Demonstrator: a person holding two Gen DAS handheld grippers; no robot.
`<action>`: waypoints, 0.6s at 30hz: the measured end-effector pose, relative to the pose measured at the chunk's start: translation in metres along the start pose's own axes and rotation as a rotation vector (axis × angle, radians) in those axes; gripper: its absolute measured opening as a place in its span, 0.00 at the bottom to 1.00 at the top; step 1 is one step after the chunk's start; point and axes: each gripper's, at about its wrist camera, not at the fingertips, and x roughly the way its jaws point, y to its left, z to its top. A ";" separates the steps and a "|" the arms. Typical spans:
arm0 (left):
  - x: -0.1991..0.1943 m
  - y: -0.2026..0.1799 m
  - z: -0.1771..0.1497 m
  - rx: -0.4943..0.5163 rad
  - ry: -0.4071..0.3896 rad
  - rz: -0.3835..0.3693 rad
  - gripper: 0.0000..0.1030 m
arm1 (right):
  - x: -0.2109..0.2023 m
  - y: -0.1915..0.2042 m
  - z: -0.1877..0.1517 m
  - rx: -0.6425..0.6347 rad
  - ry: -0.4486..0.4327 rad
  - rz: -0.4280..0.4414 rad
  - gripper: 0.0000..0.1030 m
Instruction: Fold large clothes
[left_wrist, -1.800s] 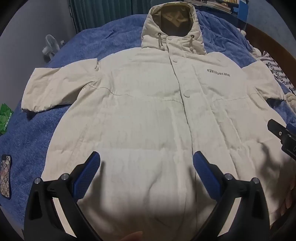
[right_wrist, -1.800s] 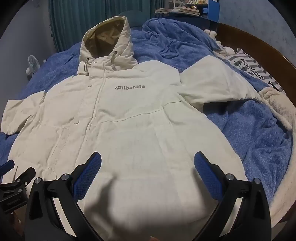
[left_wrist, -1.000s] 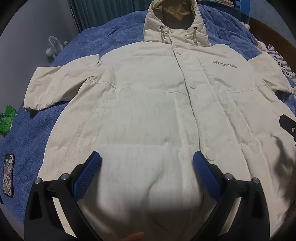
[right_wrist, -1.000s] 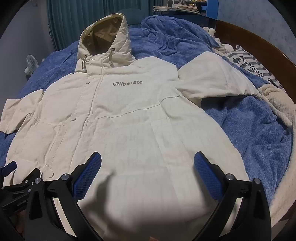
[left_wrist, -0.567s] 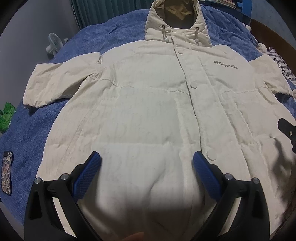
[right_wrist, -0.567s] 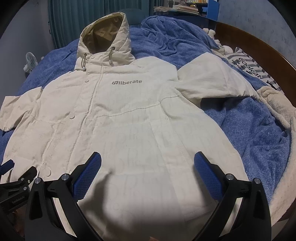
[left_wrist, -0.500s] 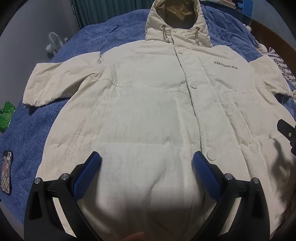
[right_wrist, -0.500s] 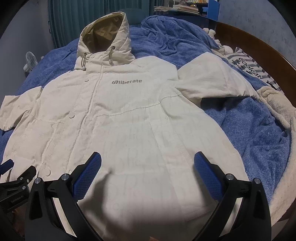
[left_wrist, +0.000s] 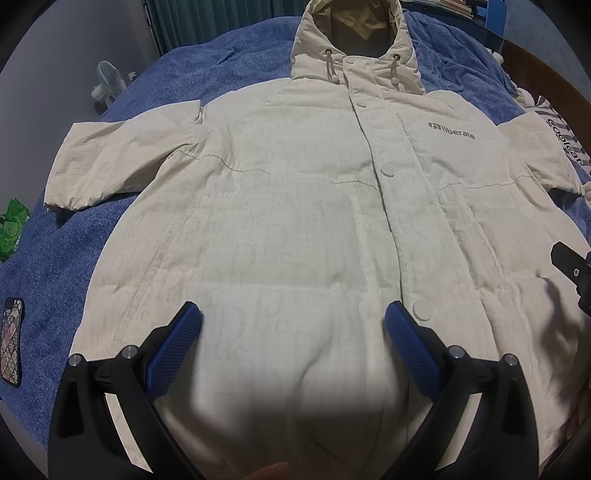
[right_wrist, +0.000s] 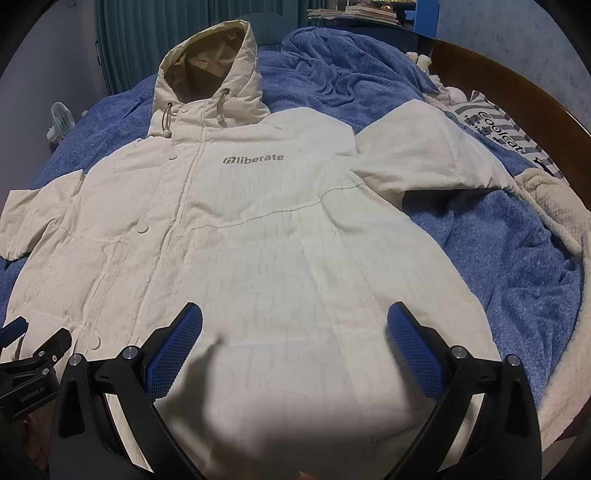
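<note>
Presently both my left gripper (left_wrist: 293, 328) and right gripper (right_wrist: 295, 328) hover spread and empty, apparently above the flattened hooded jacket's (left_wrist: 295, 221) hem for folding.

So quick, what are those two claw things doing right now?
Left gripper: open, holding nothing, above the jacket.
Right gripper: open, holding nothing, above the same jacket.

Dim indoor light, bluish cast; heavy fisheye bending, dark vignetted corners; blurry shadow patch bottom centre in both views.
</note>
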 end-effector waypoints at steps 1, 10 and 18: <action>0.000 0.000 0.000 0.000 0.001 -0.001 0.93 | 0.000 0.001 0.001 0.000 0.001 -0.001 0.94; 0.000 0.001 -0.001 -0.004 0.002 -0.003 0.93 | 0.003 0.001 0.000 0.002 0.009 0.000 0.94; -0.001 0.002 0.000 -0.015 0.008 -0.010 0.93 | 0.004 0.001 0.000 0.001 0.012 -0.004 0.94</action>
